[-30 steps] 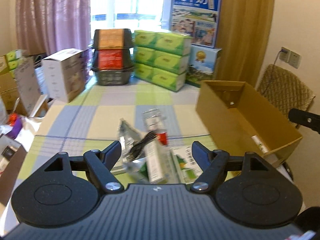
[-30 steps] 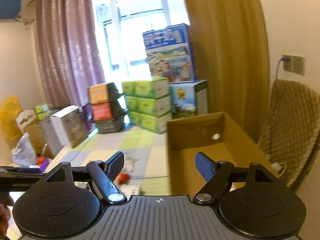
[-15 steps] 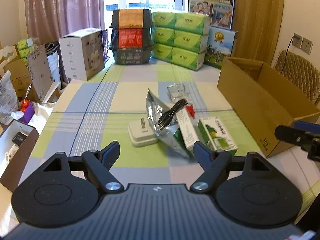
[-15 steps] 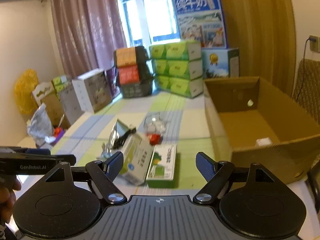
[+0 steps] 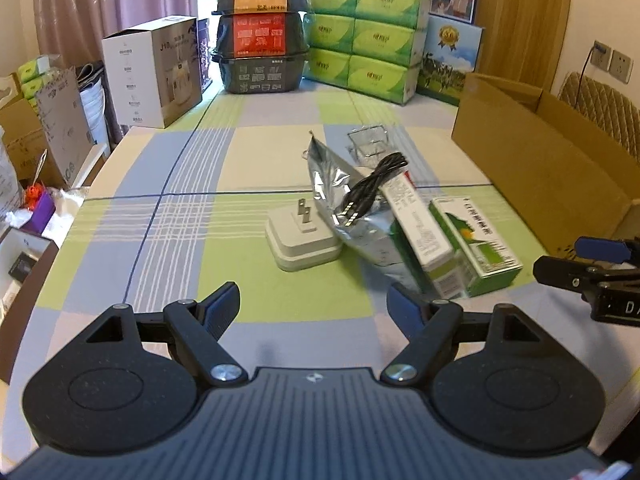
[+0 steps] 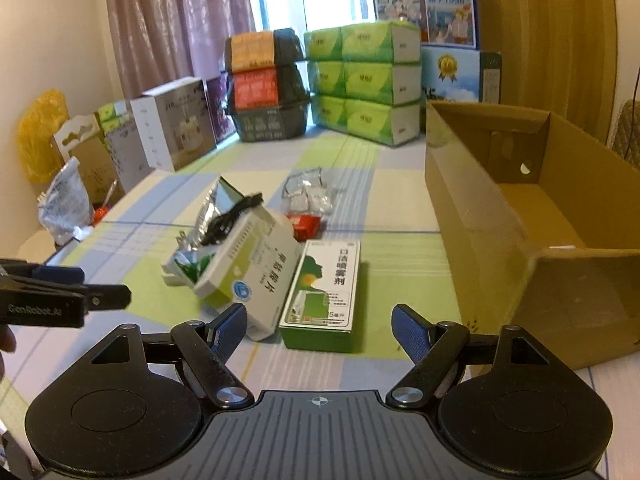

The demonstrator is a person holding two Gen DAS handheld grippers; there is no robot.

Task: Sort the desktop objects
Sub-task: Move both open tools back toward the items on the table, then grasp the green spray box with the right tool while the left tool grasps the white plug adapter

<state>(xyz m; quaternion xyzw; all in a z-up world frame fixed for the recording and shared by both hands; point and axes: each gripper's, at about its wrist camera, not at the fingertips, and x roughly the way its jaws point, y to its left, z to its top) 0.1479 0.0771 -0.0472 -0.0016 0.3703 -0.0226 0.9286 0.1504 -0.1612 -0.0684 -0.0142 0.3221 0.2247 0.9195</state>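
Blue-padded fingers point(image 6: 408, 334) of the right gripper point(image 6: 318, 332) stand spread wide with nothing between them, hovering low over the near edge of the checked surface point(image 6: 400, 204); the left gripper point(image 5: 314, 306) is likewise splayed and empty, its fingers point(image 5: 224, 304) framing bare cloth. Just ahead of the right gripper lies the green spray box point(image 6: 324, 292), flat and touching a larger white-and-green medicine box point(image 6: 252, 272) that leans tilted on a silver foil pouch point(image 5: 340, 200). A coiled black cable point(image 5: 372, 188) rests on top of the pouch and box, and a white plug adapter point(image 5: 302, 240) sits prongs-up against the pouch's left side. Farther back are a clear plastic packet point(image 6: 308, 194) and a small red item point(image 6: 306, 224), too blurred to name. The open cardboard carton point(image 6: 520, 216) stands to the right of the pile, seemingly the place for sorted things. The spray box looks light and stiff, probably best pinched across its narrow width near the middle; the foil pouch would likely be slippery and crumple, and the cable floppy, so lifting the box beneath it could tip it off. Both grippers are held roughly level and pointed forward across the surface, the left one appearing at the left edge of the right view, a fingertip of the person's hand point(image 6: 6, 340) behind it.
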